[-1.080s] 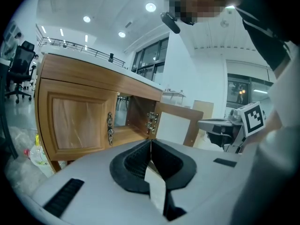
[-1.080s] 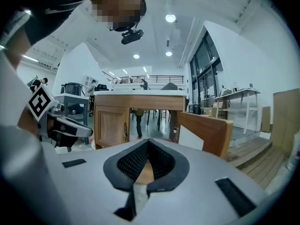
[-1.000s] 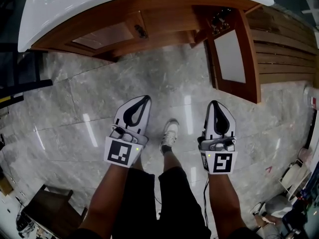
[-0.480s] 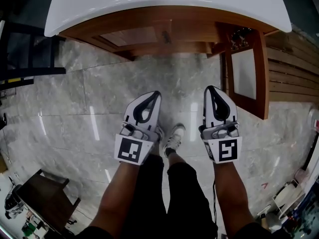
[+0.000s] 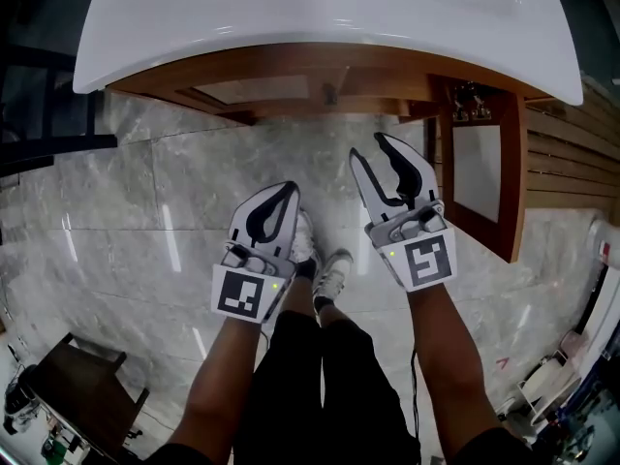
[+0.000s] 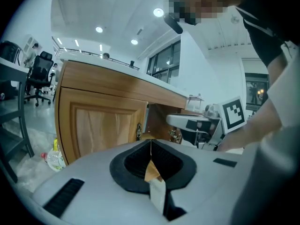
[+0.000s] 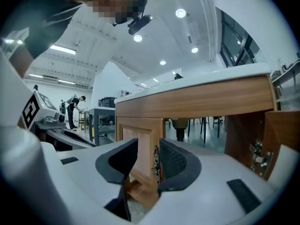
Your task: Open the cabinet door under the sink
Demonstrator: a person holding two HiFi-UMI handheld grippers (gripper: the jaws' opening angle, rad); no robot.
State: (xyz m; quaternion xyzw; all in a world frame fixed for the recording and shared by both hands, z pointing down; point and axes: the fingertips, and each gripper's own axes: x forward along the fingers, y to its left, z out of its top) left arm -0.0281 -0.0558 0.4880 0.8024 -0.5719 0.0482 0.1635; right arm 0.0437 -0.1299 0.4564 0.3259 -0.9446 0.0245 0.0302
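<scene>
So in the head view the panelled wood cabinet door sits shut under the white sink, neighbour door swung wide, left gripper view has the left gripper pinched together, empty, and right gripper view has the right gripper just opening up, gripping nothing, framing that door's ornate handle.

Grey marble flr, ceiling spots

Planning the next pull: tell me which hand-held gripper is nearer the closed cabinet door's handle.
Right. The right hand-held gripper sits just short of the handle, its jaws just opening, nothing between them. The left hand-held gripper is farther back, shut.
</scene>
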